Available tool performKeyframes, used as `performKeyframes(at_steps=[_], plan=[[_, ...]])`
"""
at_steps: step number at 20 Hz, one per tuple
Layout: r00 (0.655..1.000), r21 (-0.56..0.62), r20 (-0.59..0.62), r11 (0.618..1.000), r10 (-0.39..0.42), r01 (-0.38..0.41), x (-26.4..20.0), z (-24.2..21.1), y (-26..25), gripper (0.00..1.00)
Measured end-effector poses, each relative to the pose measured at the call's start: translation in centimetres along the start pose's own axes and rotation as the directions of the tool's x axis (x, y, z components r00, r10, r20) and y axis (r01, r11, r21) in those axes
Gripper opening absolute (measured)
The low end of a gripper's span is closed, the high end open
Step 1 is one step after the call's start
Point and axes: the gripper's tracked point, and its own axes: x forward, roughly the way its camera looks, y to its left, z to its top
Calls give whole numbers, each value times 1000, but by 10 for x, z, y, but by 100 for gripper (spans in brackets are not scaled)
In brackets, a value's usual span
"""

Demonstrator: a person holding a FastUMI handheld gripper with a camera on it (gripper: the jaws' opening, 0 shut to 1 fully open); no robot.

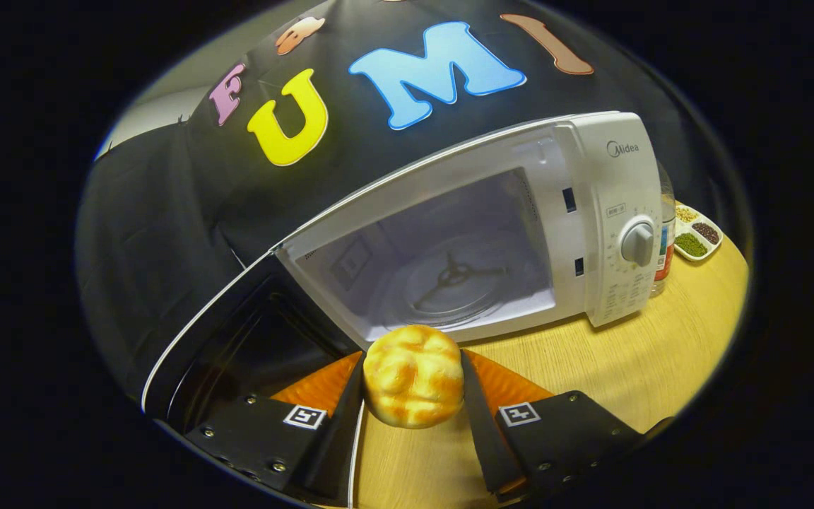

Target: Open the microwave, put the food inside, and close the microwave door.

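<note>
The gripper [413, 385] is squeezing a bread roll [413, 376]. The roll is round, bumpy and golden, and it sits between the two black fingers [481, 403]. Both fingers press on its sides, one on the left and one on the right. Each finger has an orange part behind it and a small black and white square tag.

Just beyond the roll is the white microwave [591, 212]. Its door [237, 339] is wide open and swings out to the left. The door is dark and looks almost black through its window. The roll is held up in front of the opening, close to the bottom edge, and it is not inside yet.

Inside the microwave you can see a round glass plate [449, 283] with a little three-armed piece in the middle. A round knob [637, 244] sits on the panel at the right side of the microwave.

The microwave stands on a light wooden table [626, 353]. Behind its right side there is something tall that may be a bottle [665, 233], but most of it is hidden. Next to that lies a small white dish [697, 233] with separate parts holding green, brown and yellow bits.
</note>
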Motion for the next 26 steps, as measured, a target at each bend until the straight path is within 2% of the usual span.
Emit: performKeyframes(at_steps=[14, 26], plan=[[995, 77, 103, 997, -9, 1, 76, 23, -9, 74], [988, 113, 136, 992, -74, 59, 120, 27, -37, 74]])
